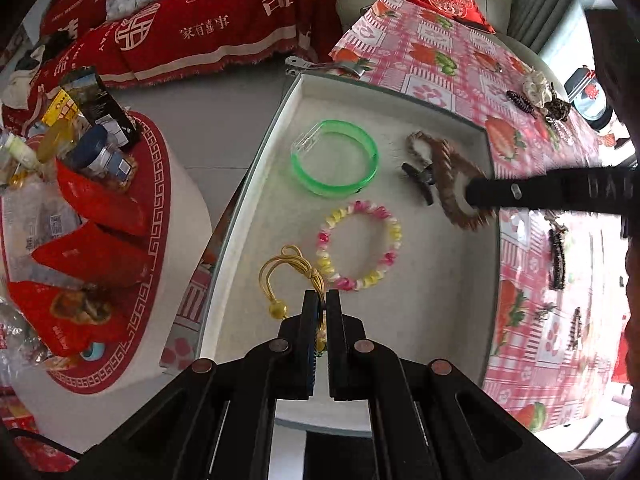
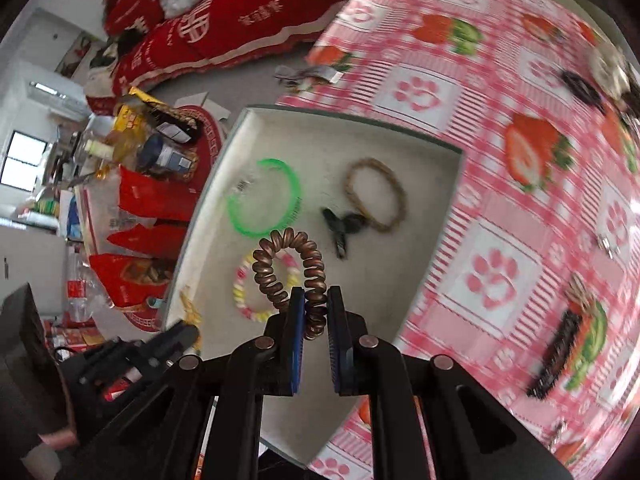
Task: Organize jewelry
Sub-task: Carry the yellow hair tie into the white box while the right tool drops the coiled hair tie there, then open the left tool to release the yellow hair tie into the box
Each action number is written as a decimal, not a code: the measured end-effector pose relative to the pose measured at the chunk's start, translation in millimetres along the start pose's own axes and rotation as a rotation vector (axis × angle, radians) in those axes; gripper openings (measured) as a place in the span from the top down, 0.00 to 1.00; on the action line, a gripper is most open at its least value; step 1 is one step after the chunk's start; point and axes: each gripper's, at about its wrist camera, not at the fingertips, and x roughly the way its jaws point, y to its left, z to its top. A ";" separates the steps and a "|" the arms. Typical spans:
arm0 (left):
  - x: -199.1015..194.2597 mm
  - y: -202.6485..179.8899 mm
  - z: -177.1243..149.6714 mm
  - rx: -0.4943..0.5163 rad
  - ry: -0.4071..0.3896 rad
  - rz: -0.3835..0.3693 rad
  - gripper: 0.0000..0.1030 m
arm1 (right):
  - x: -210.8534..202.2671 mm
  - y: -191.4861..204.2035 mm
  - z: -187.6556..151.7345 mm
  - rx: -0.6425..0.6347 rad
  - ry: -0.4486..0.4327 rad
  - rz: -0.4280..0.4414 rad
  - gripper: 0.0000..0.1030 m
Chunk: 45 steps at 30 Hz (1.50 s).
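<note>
A: What does the left wrist view show?

B: The left claw (image 1: pixel 322 300) is pinched on a gold cord (image 1: pixel 292 270) at the near end of a white tray (image 1: pixel 260 184). A green bangle (image 1: pixel 335 159) and a bead bracelet (image 1: pixel 360 246) lie inside. The cord looks light and limp; its knot seems the surest hold.

A: And the right wrist view?

B: The right claw (image 2: pixel 316 300) grips a brown coil tie (image 2: pixel 294 264) above the tray (image 2: pixel 424 216). It seems springy, so it may slip. A brown bracelet (image 2: pixel 376 194) lies beyond.

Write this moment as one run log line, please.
left gripper: shut on gold cord | right gripper: shut on brown spiral tie, over tray | hair clips outside on tablecloth
</note>
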 end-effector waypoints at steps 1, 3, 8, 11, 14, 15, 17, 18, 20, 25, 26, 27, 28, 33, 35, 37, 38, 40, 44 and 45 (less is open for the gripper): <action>2.7 0.4 0.1 0.000 0.001 0.000 0.90 | 3.2 5.3 4.8 -0.010 -0.002 0.001 0.89; 8.1 0.6 0.8 0.000 0.003 -0.004 0.90 | 9.3 14.7 14.8 -0.033 -0.003 0.010 0.89; 18.0 -1.3 0.8 0.014 0.007 0.010 0.90 | 30.5 28.4 38.2 -0.067 0.018 0.023 0.89; 23.8 -0.7 0.4 0.007 0.015 0.015 0.90 | 43.6 31.1 49.1 -0.071 0.039 0.022 0.89; 26.6 0.2 -1.1 0.009 0.012 0.027 0.90 | 54.3 32.7 54.8 -0.079 0.062 0.013 0.89; 27.4 0.2 -1.5 0.012 0.013 0.029 0.90 | 58.6 33.1 56.9 -0.081 0.071 0.006 0.89; 29.6 0.4 -0.9 0.014 0.019 0.040 0.90 | 63.1 33.9 58.6 -0.086 0.082 -0.002 0.89; 31.1 0.9 -0.5 0.012 0.023 0.041 0.90 | 65.7 33.8 59.9 -0.088 0.088 -0.008 0.88; 33.0 2.5 0.0 0.001 0.032 0.044 0.90 | 70.2 33.7 62.2 -0.085 0.101 -0.012 0.88; 32.3 5.6 -0.1 -0.016 0.030 0.050 0.90 | 75.7 38.4 66.0 -0.094 0.110 -0.020 0.88; 32.5 6.0 0.0 -0.016 0.031 0.052 0.90 | 76.1 38.6 66.5 -0.097 0.112 -0.020 0.88; 32.5 6.1 -0.1 -0.016 0.032 0.056 0.90 | 76.9 38.7 67.0 -0.099 0.116 -0.024 0.87; 32.7 6.1 -0.2 -0.017 0.035 0.059 0.90 | 78.0 38.9 67.7 -0.097 0.118 -0.026 0.86; 31.3 2.6 0.3 0.001 0.027 0.071 0.90 | 75.1 41.5 70.1 -0.090 0.098 -0.006 0.54; 31.4 -0.3 0.4 0.013 0.028 0.070 0.90 | 70.2 40.5 69.5 -0.094 0.086 -0.006 0.54; 31.7 -3.4 0.4 0.025 0.032 0.072 0.90 | 63.9 37.1 67.7 -0.088 0.076 0.000 0.54; 31.7 -4.7 0.5 0.031 0.033 0.073 0.90 | 60.5 34.8 66.2 -0.081 0.070 0.004 0.54; 31.4 -6.5 0.3 0.033 0.036 0.073 0.90 | 53.0 28.5 62.6 -0.062 0.058 0.005 0.54; 30.0 -10.8 0.9 0.050 0.042 0.069 0.90 | 36.8 12.4 53.4 -0.015 0.030 0.011 0.51; 30.3 -12.5 1.3 0.061 0.048 0.061 0.90 | 33.8 8.6 51.4 -0.004 0.026 0.012 0.51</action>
